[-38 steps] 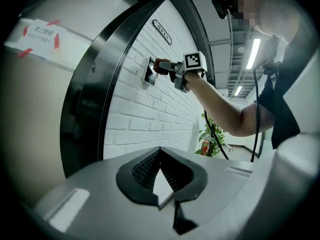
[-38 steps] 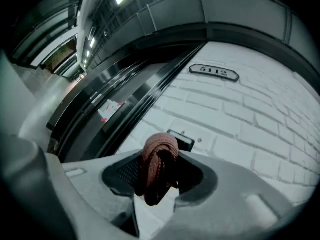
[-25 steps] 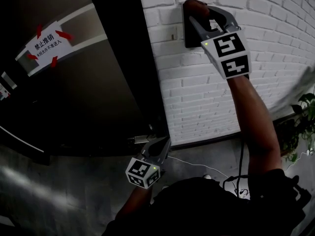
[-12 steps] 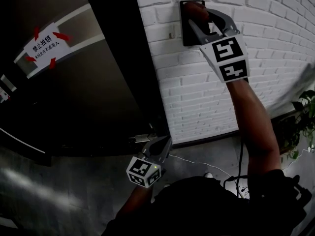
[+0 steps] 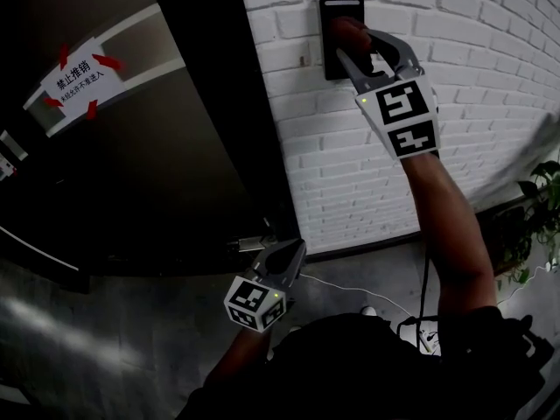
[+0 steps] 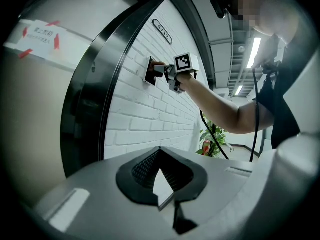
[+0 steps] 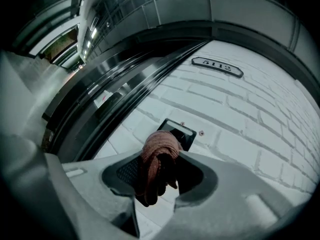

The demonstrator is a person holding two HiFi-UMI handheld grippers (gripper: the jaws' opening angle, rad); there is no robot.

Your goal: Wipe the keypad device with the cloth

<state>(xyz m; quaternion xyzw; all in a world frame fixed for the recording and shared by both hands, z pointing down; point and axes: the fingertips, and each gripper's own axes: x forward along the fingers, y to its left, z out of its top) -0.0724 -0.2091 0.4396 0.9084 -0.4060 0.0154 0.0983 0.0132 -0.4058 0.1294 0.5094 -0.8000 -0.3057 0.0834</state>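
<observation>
Reddish-brown cloth (image 7: 159,146) is bunched between the jaws of the right gripper (image 7: 160,160), which are clamped shut on it and press the wad against the dark keypad device (image 5: 338,9) mounted on the white brick wall (image 5: 472,86) at the far right of the scene. A second ago the cloth covered the top of the device. It now sits lower, over the middle of the face, so the upper part of the panel is uncovered. I judge that one downward wiping stroke is under way, with the lower portion not yet passed over. The cloth is touching the device, though how firmly it presses cannot be told. The left gripper (image 6: 159,156) has not moved: it hangs low and near, beside the dark door (image 5: 175,164) on the left, its jaws closed together with nothing between them, taking no part in the wiping.
</observation>
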